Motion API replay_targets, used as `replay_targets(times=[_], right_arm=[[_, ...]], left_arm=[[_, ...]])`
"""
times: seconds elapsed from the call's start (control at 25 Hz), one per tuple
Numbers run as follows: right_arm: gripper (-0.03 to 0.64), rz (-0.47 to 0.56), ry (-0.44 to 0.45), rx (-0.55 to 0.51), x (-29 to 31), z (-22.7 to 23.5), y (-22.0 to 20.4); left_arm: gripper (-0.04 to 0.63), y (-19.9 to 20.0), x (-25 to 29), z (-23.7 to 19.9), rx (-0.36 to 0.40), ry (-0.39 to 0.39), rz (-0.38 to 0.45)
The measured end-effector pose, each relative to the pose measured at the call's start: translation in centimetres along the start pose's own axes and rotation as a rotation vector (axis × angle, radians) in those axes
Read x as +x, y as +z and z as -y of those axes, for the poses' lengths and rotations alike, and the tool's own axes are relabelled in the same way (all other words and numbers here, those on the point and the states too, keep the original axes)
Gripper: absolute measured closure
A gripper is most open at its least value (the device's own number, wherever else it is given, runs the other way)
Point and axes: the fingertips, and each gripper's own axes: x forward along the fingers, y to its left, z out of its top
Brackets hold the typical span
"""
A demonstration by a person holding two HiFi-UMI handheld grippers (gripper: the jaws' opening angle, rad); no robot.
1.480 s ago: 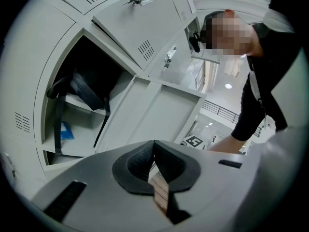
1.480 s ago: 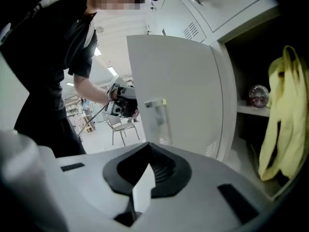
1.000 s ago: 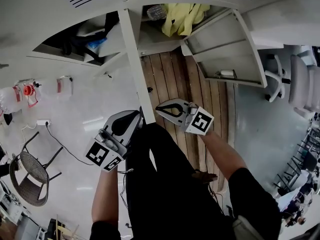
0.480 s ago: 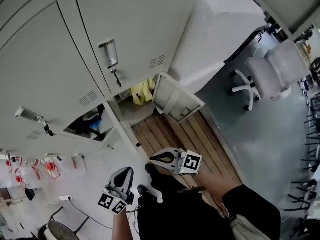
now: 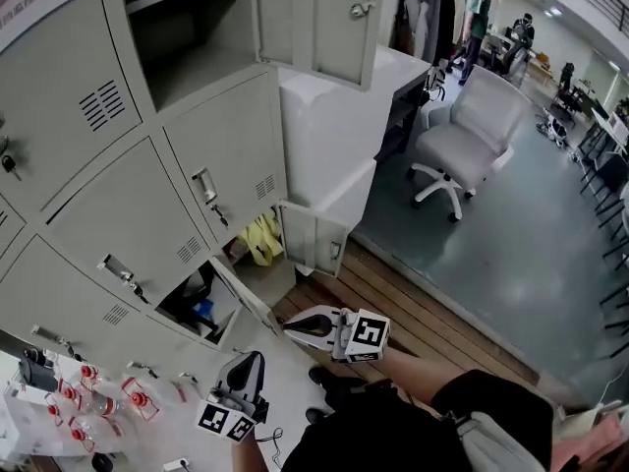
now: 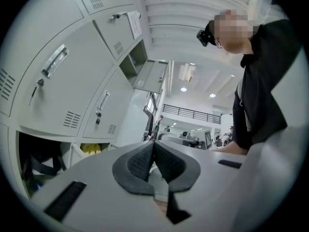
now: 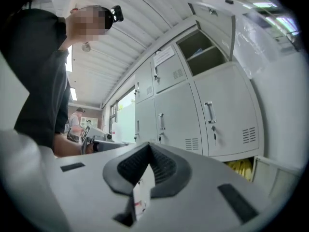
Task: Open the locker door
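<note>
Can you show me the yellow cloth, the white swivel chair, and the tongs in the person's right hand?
yellow cloth (image 5: pixel 260 241), head view, on its bunched middle.
white swivel chair (image 5: pixel 447 153), head view, on the seat cushion.
right tongs (image 5: pixel 291 327), head view, at their closed tips.

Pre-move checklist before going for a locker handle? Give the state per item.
1. Left gripper empty: ok, jaws shut on nothing.
2. Right gripper empty: ok, jaws shut on nothing.
3. Jaws open enough to take a handle: not ok, both pairs are together.
4. A closed door available to open: ok, the middle-row door is shut and its handle is exposed.
5. That door unlocked: cannot tell.
6. A gripper at the handle: not ok, in the head view both are near the body, apart from the lockers.
</note>
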Motion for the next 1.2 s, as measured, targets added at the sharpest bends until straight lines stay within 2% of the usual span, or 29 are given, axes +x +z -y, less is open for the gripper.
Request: replay_targets(times=[0.24, 0.56, 1.0, 1.2], right_arm=[[0.607, 0.100, -0.007, 0.000, -1.6, -5.1, 5.4], [0.607, 0.154, 0.040, -0.006, -5.4, -10.1, 8.2], [0.607, 0.128, 0.163, 0.065, -12.4, -14.7, 8.0], [0.607, 0.099, 0.224, 0.050, -14.3, -18.2, 5.8]], left_arm=[[0.584, 3.1, -3.0, 2.9, 0.055, -0.021, 0.028], [0.584, 5.5, -4.8, 8.0, 0.118, 0.000, 0.052], [0.584, 4.4, -5.7, 18.4, 0.119, 0.118, 0.071], [0.584, 1.5, -9.2, 22.6, 0.101, 0.221, 0.049]])
